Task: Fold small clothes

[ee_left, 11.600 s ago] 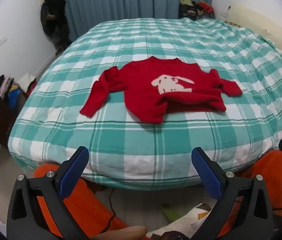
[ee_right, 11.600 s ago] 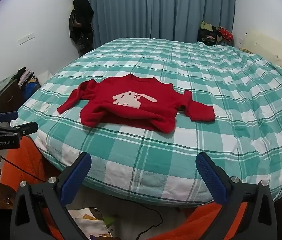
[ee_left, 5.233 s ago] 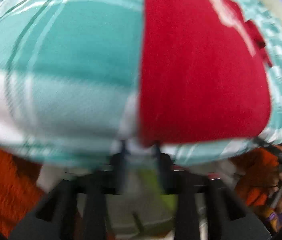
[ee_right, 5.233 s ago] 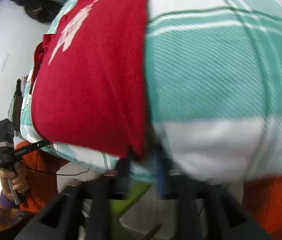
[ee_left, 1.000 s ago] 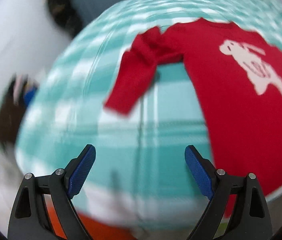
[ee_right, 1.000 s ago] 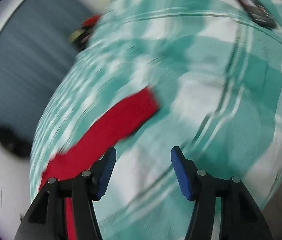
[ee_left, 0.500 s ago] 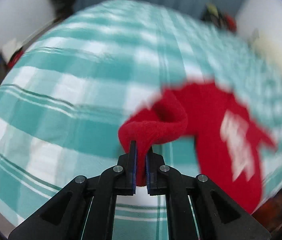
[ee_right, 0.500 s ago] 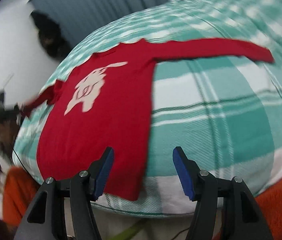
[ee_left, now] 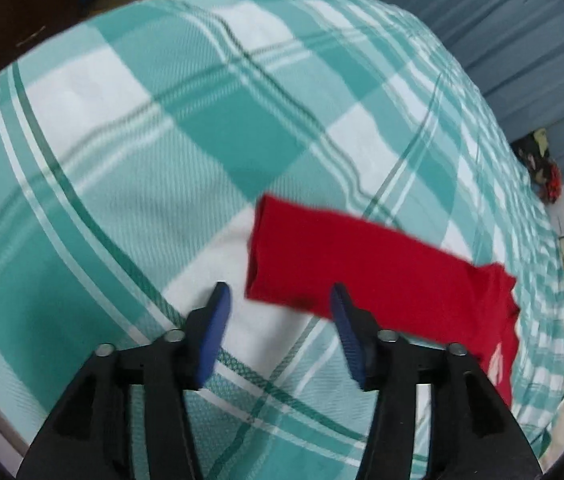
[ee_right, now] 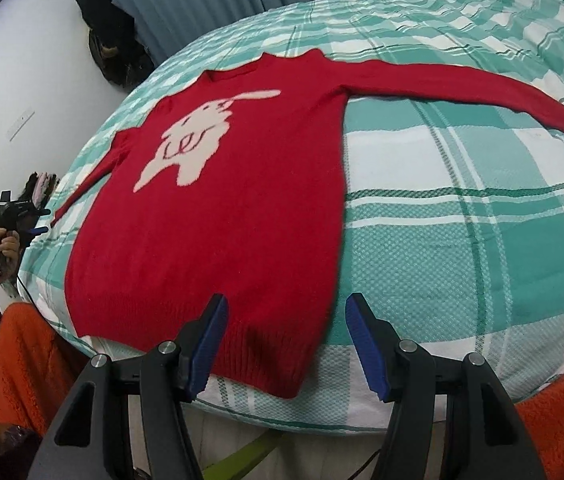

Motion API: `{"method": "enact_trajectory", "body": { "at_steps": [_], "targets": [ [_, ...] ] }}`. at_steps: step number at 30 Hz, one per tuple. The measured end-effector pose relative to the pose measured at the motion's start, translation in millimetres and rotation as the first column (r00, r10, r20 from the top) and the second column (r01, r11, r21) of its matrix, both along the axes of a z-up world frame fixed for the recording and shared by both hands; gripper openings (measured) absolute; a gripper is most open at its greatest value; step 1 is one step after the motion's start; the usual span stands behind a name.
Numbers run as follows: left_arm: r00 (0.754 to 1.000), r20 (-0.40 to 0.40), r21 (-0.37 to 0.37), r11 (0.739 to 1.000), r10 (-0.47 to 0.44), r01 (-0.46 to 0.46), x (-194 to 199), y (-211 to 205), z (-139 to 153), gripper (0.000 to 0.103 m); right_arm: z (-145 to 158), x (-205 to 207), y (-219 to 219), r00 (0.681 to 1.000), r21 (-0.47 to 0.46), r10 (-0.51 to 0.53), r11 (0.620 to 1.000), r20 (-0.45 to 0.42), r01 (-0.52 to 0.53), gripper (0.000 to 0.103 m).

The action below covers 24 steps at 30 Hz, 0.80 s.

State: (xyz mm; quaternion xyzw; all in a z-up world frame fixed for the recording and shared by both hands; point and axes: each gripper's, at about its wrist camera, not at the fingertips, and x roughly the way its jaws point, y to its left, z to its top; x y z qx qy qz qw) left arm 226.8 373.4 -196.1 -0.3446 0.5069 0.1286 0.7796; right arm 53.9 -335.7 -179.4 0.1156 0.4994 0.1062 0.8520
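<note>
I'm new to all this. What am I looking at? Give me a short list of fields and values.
Garment: red knitted sweater with a pale animal design, spread flat, both sleeves out
Surface: teal and white checked bedspread
Left gripper: jaws opening, nothing between them, sleeve cuff just ahead
Right gripper: open, above the sweater's hem
Folding: not begun

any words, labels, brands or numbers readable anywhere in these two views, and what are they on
No readable text in either view.
red sweater: only a pale animal figure with red line marks on it, no letters.
left tool, seen small at the edge of the right wrist view: any marking is too small to read.
right tool: plain blue pads, no lettering.
</note>
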Motion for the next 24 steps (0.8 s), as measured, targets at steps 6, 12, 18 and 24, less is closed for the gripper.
{"method": "enact_trajectory", "body": {
  "at_steps": [6, 12, 18, 24],
  "targets": [
    [0.995, 0.030, -0.022, 0.996, 0.091, -0.090, 14.2, 1.3, -6.6, 0.056, -4.5, 0.4, 16.2, 0.999, -0.047, 0.054, 0.997, -0.005, -0.055, 0.061],
    [0.998, 0.045, 0.099, 0.994, 0.040, -0.045, 10.7, -16.6, 27.0, 0.003, -2.0, 0.8, 11.5, 0.999, -0.047, 0.033, 0.998, 0.009, -0.032, 0.061],
    [0.981, -0.103, 0.135, 0.980, 0.162, -0.148, -8.1, 15.6, -3.8, 0.004, -5.5, 2.0, 14.2, 0.999, -0.052, 0.048, 0.997, 0.006, -0.048, 0.061],
    [0.980, -0.146, 0.238, 0.966, 0.137, -0.100, 9.6, -2.4, -1.7, 0.026, -0.8, -1.5, 11.5, 0.999, -0.055, 0.033, 0.998, 0.027, -0.032, 0.061]
  ]
}}
